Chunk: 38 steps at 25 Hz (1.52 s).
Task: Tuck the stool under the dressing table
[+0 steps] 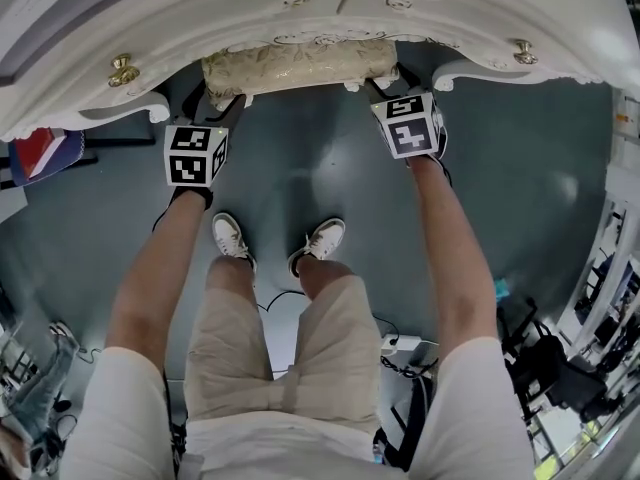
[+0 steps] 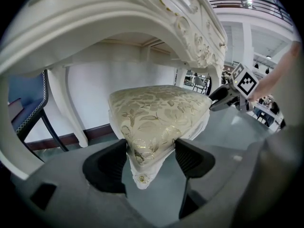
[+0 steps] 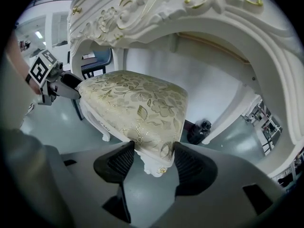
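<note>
The stool [image 1: 295,66], white with a gold-patterned cream cushion, stands mostly under the white carved dressing table [image 1: 300,8]; only its near edge shows in the head view. My left gripper [image 1: 222,103] has its black pads closed on the stool's near left corner [image 2: 142,148]. The right gripper [image 1: 385,83] is closed the same way on the near right corner [image 3: 154,148]. In the left gripper view the cushion [image 2: 156,113] reaches back under the table's arch. Each gripper view also shows the other gripper at the far corner: the right gripper [image 2: 232,91] and the left gripper [image 3: 52,80].
A blue chair [image 2: 28,108] stands left of the table, beside a curved white table leg [image 2: 71,108]. A small dark object [image 3: 198,131] sits on the floor by the right table leg. The person's white shoes [image 1: 230,236] stand on grey floor; cables [image 1: 400,353] and equipment [image 1: 590,358] lie behind right.
</note>
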Tool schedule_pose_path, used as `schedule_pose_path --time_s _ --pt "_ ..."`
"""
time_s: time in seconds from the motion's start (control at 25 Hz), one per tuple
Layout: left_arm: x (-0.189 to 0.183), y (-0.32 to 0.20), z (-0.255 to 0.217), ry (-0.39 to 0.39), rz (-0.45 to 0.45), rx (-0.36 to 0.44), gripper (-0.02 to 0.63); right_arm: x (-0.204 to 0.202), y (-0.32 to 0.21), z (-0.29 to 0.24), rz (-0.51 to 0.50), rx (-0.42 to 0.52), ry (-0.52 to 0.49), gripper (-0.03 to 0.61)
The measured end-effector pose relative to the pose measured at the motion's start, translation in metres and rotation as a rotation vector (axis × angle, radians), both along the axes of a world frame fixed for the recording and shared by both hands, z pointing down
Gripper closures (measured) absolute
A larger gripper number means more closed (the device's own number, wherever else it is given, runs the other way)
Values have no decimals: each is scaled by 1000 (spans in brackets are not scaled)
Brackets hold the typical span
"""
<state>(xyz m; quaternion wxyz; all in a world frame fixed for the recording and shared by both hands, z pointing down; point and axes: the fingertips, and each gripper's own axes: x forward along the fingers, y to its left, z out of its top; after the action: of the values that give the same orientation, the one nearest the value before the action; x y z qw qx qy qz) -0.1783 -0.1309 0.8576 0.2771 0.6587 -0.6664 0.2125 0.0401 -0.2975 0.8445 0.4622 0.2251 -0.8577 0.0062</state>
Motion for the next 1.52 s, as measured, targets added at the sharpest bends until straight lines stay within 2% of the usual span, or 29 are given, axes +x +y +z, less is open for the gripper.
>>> schedule_pose_path --time_s 0.76,1.28,1.4,1.52 --pt "-14 -17 -1 -2 -27 9 295 -16 -20 -2 -13 29 -7 318" --pt "-9 -15 -2 -7 -35 25 301 -12 -13 -2 -1 42 -2 348" --pt "-9 -15 -2 2 -22 17 295 -10 -15 -4 1 46 12 337" --pt "-8 -10 -5 26 -38 14 252 -3 -14 -11 40 65 3 336"
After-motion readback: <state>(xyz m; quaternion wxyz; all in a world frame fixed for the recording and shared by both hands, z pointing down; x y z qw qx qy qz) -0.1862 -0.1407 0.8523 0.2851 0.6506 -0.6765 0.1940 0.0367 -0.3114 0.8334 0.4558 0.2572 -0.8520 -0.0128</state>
